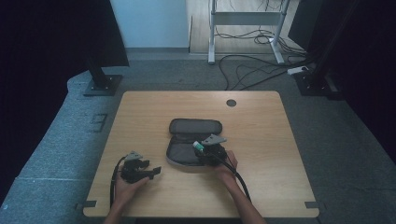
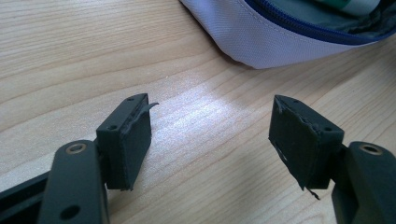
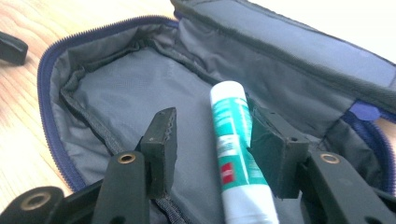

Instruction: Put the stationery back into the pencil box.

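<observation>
Glue stick [image 3: 236, 154], one, lies in one open pouch [image 3: 116, 79] between the right gripper's [image 3: 215, 144] parted jaws; left gripper [image 2: 212, 135] gapes wide, empty.

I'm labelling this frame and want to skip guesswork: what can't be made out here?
- Glue stick: its lower end is cut off by the bottom edge of the right gripper view; the label print is too blurred to read.
- Pencil case: its right end runs past that view's edge.
- Right claw: in the high view, too small and dark to judge its jaws.
- Left claw: open over bare table.
</observation>
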The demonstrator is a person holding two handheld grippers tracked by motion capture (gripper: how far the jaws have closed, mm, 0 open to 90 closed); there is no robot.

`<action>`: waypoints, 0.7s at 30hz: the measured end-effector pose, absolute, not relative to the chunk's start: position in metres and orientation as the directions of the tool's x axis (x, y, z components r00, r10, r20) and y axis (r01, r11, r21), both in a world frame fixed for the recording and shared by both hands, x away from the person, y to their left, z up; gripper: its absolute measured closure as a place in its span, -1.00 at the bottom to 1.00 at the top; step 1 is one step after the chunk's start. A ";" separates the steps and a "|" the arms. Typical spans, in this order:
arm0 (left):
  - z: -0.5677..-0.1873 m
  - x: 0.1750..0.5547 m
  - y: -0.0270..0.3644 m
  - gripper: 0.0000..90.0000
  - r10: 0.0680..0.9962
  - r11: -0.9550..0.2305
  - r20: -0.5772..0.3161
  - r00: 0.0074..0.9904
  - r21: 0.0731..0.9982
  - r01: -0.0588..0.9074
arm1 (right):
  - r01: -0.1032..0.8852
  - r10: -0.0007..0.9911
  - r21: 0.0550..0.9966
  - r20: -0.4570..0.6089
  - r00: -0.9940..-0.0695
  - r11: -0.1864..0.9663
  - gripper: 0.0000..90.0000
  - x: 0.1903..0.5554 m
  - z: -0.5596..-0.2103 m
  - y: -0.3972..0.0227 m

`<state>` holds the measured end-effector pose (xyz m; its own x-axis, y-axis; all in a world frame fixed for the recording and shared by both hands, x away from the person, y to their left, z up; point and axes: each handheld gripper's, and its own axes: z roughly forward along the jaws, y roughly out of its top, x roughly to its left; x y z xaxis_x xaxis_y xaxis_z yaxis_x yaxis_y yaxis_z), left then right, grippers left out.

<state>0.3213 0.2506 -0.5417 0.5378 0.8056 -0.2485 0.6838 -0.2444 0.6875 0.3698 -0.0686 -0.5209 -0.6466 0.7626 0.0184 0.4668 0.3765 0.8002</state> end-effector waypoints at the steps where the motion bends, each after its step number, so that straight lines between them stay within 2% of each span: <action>1: -0.542 0.321 0.251 -0.33 0.805 -0.244 -0.249 0.538 0.688 0.684 | 0.465 0.765 0.807 0.027 -0.644 0.363 0.10 0.369 -0.519 -0.070; 21: -0.541 0.320 0.251 -0.33 0.807 -0.248 -0.243 0.539 0.688 0.681 | 0.448 0.758 0.853 0.100 -0.645 0.269 0.04 0.348 -0.501 -0.090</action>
